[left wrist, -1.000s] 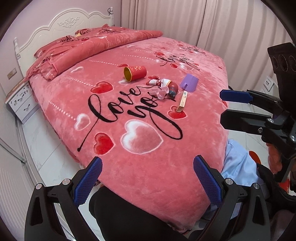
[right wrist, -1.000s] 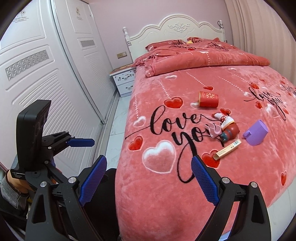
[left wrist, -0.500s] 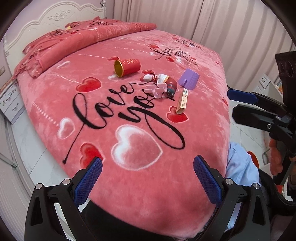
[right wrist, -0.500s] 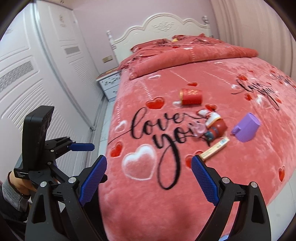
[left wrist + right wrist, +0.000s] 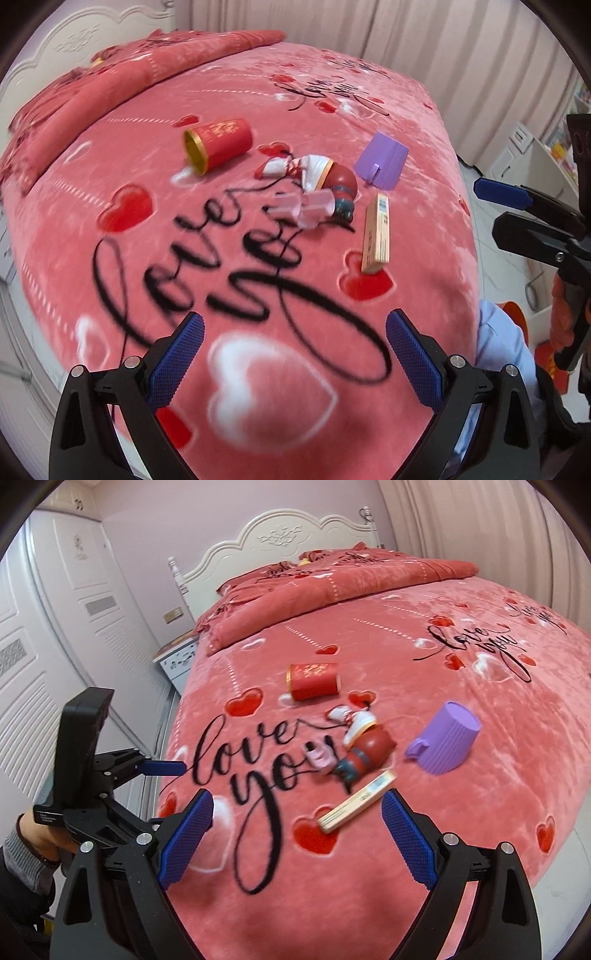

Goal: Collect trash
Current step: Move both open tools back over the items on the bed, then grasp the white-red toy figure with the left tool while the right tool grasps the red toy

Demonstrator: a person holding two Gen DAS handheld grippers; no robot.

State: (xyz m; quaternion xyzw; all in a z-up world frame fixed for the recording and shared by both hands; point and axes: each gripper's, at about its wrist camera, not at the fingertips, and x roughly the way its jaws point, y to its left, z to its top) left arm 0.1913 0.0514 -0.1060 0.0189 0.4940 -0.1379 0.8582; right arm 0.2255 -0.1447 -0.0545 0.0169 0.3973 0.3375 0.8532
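Several items lie on the pink heart-print bed (image 5: 147,258). A red can (image 5: 218,144) (image 5: 313,681) lies on its side. A red figurine with white wrapper (image 5: 328,181) (image 5: 364,746) and a clear pink piece (image 5: 303,206) (image 5: 319,757) lie beside it. A long tan box (image 5: 376,232) (image 5: 356,806) and a purple cup (image 5: 382,162) (image 5: 445,744) lie to the right. My left gripper (image 5: 293,354) is open and empty above the bed's near part. My right gripper (image 5: 295,836) is open and empty just short of the tan box.
A folded red quilt (image 5: 332,579) and white headboard (image 5: 280,539) are at the far end. A white wardrobe (image 5: 55,646) and nightstand (image 5: 177,661) stand left of the bed. Curtains (image 5: 406,40) hang beyond it. The right gripper shows at the left wrist view's right edge (image 5: 524,214).
Both grippers have moved forward over the bed toward the pile of items, which now looks larger and closer. Both stayed open.
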